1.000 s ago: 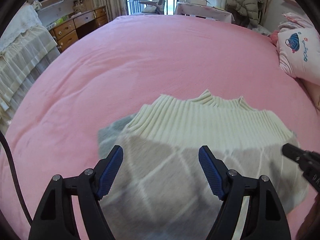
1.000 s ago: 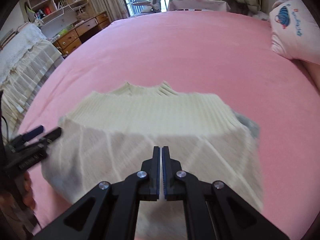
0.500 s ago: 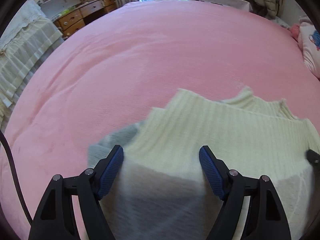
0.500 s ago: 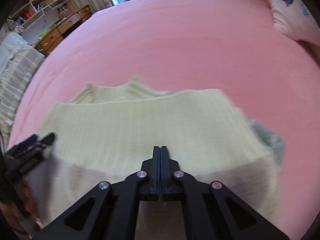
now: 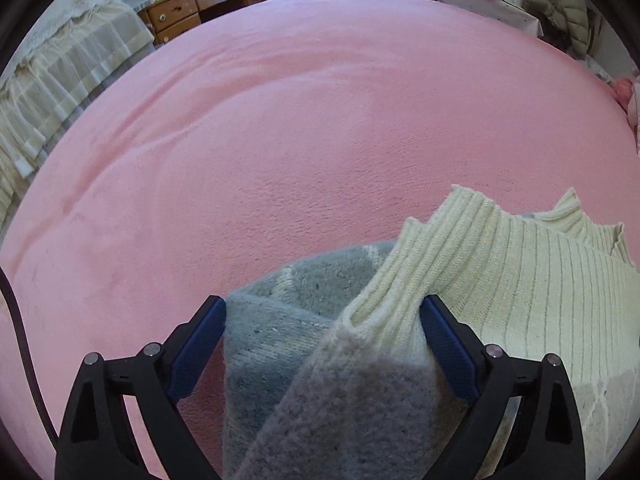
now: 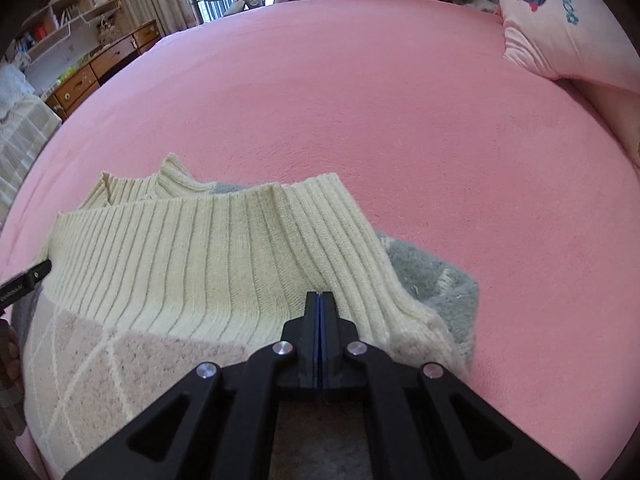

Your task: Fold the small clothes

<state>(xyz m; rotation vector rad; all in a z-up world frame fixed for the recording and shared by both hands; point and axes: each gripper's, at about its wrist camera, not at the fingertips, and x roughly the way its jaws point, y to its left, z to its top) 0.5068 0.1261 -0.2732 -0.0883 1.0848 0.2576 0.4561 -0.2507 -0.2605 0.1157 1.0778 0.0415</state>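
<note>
- While the pink bed (image 6: 400, 120) fills both views, its far edge runs toward a wooden dresser (image 5: 200, 4) and a window, and a pillow (image 6: 568, 20) sits at the far right corner.
- On the near part of the bed lies the sweater (image 6: 200, 264), its cream ribbed hem doubled over the grey and beige patterned body, so the fold looks to be already laid across it.
- Its long axis runs side to side across the near edge of the bed, spanning from one claw to the other; the cream collar points peek out at the far side.
- At the sweater's left end, the left gripper (image 5: 322, 340) straddles a bunched corner where cream rib and grey knit meet.
- Its jaws are spreading apart right now, already very wide; the cloth is between the blue pads and brushes them, but is not pinched.
- At the right end, the right gripper (image 6: 320, 312) is fully closed, its tips resting on the cream rib near a grey corner.
- Whether any cloth is caught between those closed tips cannot be told; only a thin blue seam shows.
- My guess is that the right corner gets released next, since the left one is already being let go.
</note>
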